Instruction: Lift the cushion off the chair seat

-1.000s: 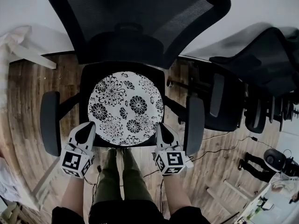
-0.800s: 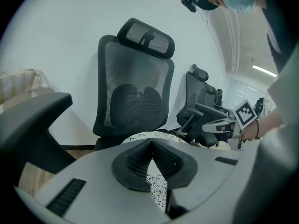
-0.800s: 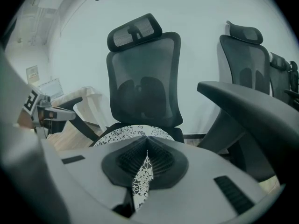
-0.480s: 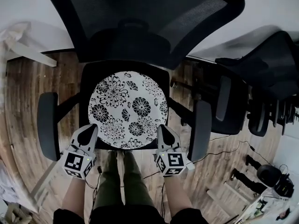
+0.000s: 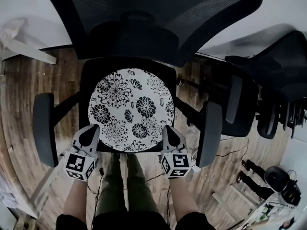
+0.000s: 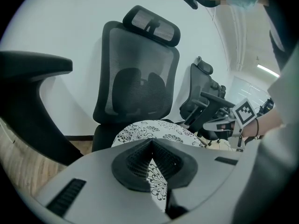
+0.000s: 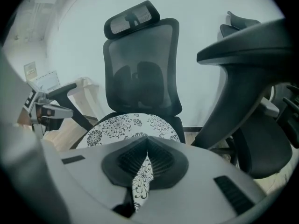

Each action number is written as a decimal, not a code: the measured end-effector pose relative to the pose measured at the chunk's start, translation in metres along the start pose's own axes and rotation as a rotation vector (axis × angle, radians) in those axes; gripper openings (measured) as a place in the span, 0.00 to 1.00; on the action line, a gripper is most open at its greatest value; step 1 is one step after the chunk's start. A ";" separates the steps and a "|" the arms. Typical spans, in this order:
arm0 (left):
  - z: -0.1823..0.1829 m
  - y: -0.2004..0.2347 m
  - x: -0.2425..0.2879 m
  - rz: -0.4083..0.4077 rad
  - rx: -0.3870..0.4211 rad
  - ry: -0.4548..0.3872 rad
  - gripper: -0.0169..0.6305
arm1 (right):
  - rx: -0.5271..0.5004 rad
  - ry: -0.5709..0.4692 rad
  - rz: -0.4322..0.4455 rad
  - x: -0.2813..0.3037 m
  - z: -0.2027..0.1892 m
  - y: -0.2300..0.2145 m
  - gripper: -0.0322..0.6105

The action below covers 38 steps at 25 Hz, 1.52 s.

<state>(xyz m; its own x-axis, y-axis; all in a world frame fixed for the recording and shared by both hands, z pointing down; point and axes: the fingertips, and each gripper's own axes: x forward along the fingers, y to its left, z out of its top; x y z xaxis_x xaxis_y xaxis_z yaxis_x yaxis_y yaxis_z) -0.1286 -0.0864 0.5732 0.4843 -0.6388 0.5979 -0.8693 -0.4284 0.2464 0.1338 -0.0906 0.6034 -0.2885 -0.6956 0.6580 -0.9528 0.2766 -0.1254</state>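
From the head view, the round flower-print cushion (image 5: 129,107) lay over the black chair seat (image 5: 87,75), between the two armrests (image 5: 42,128) and in front of the mesh backrest (image 5: 144,13). The left gripper (image 5: 90,133) sat at the cushion's near left rim and the right gripper (image 5: 170,131) at its near right rim. The tips of both overlapped the printed edge. The person's legs (image 5: 120,186) stood on the wooden floor (image 5: 24,95) just behind the seat.

In the left gripper view, the ribbed fingers (image 6: 135,164) of the left gripper (image 6: 150,141) were pressed together at their tips. A fold of the flowered fabric was pinched between them and ran down through the gap. The rest of the cushion (image 6: 154,129) spread out just beyond the tips, toward the backrest (image 6: 138,78).

In the right gripper view, the fingers (image 7: 161,162) of the right gripper (image 7: 147,139) were likewise closed on a strip of the print. The cushion (image 7: 131,125) reached forward from the tips across the seat.

No view showed plainly whether the cushion rested fully on the seat.
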 end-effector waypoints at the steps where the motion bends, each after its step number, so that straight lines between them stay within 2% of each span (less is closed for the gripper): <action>1: -0.002 0.000 0.002 0.000 -0.001 0.004 0.04 | 0.001 0.006 -0.002 0.001 -0.003 -0.001 0.08; 11: -0.024 0.000 0.019 -0.005 -0.011 0.034 0.04 | 0.006 0.051 0.002 0.017 -0.032 -0.006 0.08; 30: -0.056 0.009 0.039 -0.008 -0.032 0.097 0.04 | 0.017 0.098 -0.015 0.035 -0.061 -0.012 0.08; 38: -0.071 0.013 0.045 0.008 -0.072 0.137 0.04 | 0.038 0.112 -0.025 0.037 -0.070 -0.015 0.08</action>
<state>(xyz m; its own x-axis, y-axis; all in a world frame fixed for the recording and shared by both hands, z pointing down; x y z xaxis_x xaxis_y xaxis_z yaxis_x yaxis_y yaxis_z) -0.1254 -0.0749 0.6575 0.4633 -0.5467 0.6975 -0.8805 -0.3731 0.2925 0.1437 -0.0741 0.6811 -0.2544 -0.6229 0.7398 -0.9630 0.2335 -0.1345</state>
